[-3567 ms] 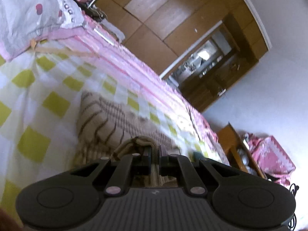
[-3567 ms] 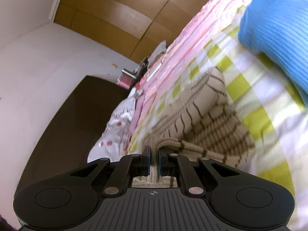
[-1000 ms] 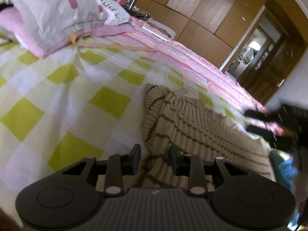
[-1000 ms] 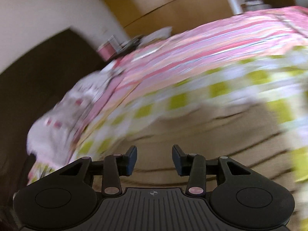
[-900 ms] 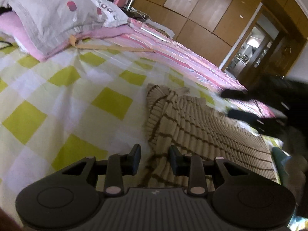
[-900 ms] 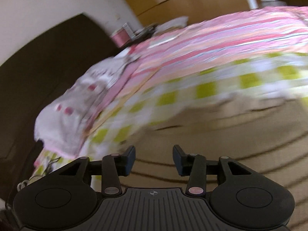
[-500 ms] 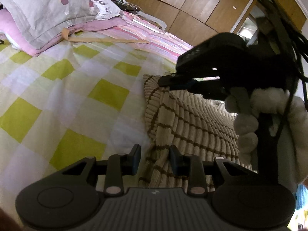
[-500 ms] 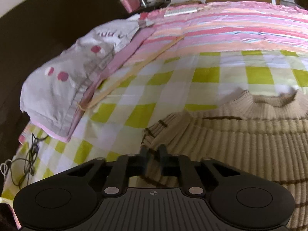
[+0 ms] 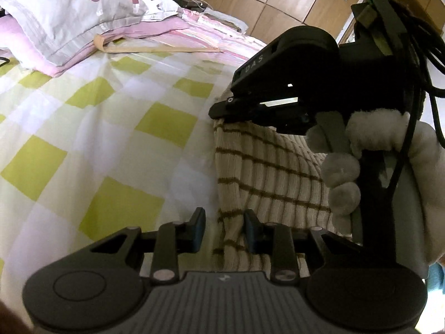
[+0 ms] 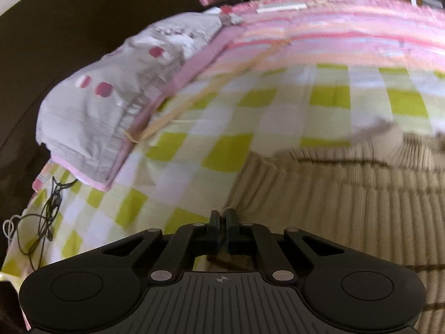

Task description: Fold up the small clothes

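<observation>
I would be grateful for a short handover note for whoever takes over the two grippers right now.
Right gripper: fingers have just closed, shut on the far left corner of the striped sweater.
Left gripper: open, fingers astride the sweater's near left edge, not pinching.
The sweater lies flat on the checked bedsheet, with the pillow beyond it.
Done: sweater laid out, one corner gripped.
Left: close the left gripper on the near edge, probably fold that side across, then finish folding.

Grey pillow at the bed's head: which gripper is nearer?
Right. The right gripper sits at the sweater's far corner, toward the grey pillow. The left gripper is at the sweater's near edge, farther away.
</observation>
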Available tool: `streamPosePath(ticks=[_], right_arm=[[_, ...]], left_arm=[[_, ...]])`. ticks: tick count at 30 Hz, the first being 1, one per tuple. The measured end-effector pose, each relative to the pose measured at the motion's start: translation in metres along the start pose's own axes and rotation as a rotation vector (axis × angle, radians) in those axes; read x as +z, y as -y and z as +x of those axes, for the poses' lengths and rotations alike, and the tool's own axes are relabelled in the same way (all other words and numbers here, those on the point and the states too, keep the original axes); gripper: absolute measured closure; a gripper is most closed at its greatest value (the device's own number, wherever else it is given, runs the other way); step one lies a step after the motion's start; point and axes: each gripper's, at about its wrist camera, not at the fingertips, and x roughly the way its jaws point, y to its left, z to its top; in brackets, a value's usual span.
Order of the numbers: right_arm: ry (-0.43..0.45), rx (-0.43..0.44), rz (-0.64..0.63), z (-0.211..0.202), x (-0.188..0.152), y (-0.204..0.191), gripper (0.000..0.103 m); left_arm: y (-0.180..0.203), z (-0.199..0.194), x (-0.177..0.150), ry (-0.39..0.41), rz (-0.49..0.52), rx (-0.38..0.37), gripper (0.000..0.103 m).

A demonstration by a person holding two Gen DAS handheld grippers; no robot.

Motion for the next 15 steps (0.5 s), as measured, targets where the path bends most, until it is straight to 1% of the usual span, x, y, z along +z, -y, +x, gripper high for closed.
streamPosePath(ticks=[3, 4, 8, 11, 13, 15], right_arm=[[-0.008, 0.028, 0.020, 0.000, 0.000, 0.003, 0.096], [-0.002, 0.037, 0.029, -0.004, 0.000, 0.003, 0.092], [0.060, 0.068, 0.034, -0.035, -0.002, 0.008, 0.091], [0.124, 0.071, 0.061, -0.072, -0.011, 0.031, 0.091], [0.173, 0.045, 0.085, -0.100, -0.020, 0.055, 0.091], [0.229, -0.001, 0.112, -0.130, -0.031, 0.084, 0.090]], left_arm=[[0.000, 0.000, 0.000, 0.003, -0.001, 0.000, 0.067], [0.000, 0.000, 0.000, 0.006, -0.002, -0.002, 0.067], [0.002, 0.001, -0.003, 0.024, 0.011, 0.007, 0.067], [0.009, -0.003, -0.007, 0.057, 0.046, 0.035, 0.067], [0.015, -0.009, -0.013, 0.079, 0.065, 0.051, 0.067], [0.020, -0.014, -0.016, 0.108, 0.075, 0.072, 0.067]])
